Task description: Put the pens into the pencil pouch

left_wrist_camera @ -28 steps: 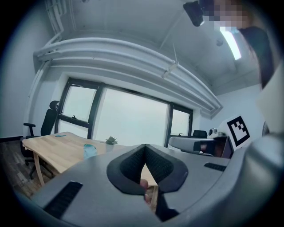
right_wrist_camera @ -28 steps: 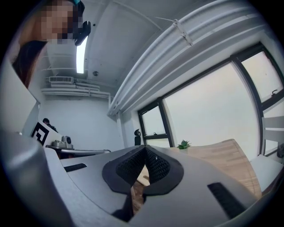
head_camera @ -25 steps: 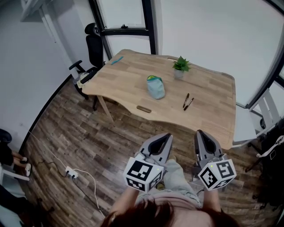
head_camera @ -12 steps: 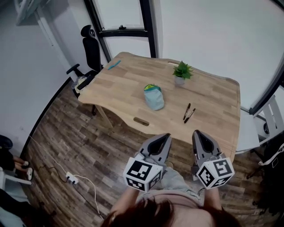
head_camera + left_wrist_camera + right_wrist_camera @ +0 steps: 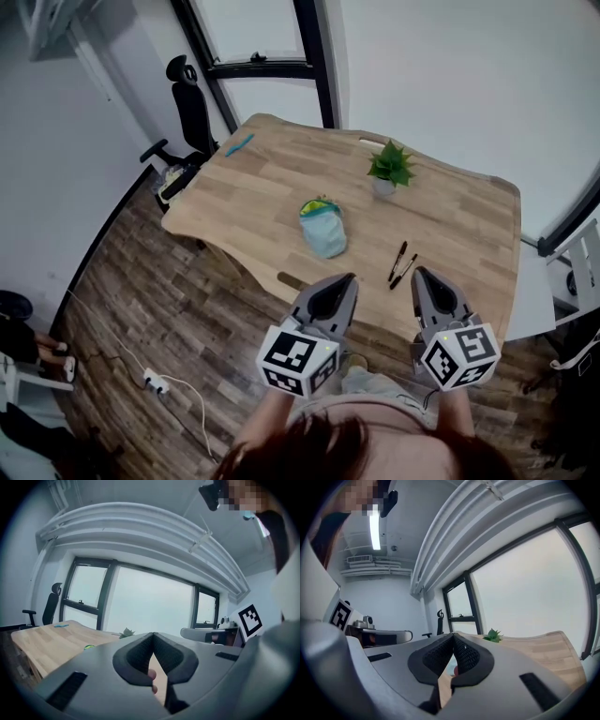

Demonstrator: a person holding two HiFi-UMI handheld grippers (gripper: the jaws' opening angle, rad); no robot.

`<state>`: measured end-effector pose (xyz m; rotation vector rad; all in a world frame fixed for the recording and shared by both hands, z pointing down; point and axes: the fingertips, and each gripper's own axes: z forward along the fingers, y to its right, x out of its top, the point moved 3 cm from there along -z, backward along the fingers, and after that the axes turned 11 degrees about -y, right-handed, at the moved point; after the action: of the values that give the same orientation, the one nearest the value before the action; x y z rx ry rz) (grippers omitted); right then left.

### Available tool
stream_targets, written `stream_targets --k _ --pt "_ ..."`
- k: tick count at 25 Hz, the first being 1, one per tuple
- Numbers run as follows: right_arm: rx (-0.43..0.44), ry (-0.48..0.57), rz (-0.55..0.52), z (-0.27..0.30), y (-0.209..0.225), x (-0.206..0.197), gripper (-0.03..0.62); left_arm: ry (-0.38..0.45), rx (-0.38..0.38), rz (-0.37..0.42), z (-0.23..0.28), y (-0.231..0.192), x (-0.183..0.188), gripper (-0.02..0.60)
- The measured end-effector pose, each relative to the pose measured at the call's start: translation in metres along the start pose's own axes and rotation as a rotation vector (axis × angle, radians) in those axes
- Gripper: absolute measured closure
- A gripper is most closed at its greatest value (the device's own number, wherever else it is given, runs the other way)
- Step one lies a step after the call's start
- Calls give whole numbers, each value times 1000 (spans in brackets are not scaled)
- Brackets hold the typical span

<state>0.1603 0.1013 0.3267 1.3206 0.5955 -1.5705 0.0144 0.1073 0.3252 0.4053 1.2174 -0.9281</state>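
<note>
Pens [image 5: 400, 264] lie together near the table's [image 5: 253, 187] near right edge, the soft pencil pouch [image 5: 323, 228] to their left. Left gripper [image 5: 348, 278] and right gripper [image 5: 422, 273] hang pinched shut, empty, short of the table. Light, slick barrels probably roll; grip mid-barrel.

1 black chair [image 5: 190, 98] stands on plank floor [image 5: 159, 291] by seemingly frosted windows [image 5: 253, 28].

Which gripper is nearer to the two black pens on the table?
The right gripper: the black pens lie just ahead of its tips; the left gripper stands farther aside.
</note>
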Motion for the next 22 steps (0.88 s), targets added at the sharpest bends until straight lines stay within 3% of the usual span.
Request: stream_targets --k 13,22 --pt "-7 -132 44 66 75 -11 595 -23 91 -54 48 -46 5 584" --pt "-81 -245 90 107 116 -42 589 -40 81 -62 74 -78 8 584"
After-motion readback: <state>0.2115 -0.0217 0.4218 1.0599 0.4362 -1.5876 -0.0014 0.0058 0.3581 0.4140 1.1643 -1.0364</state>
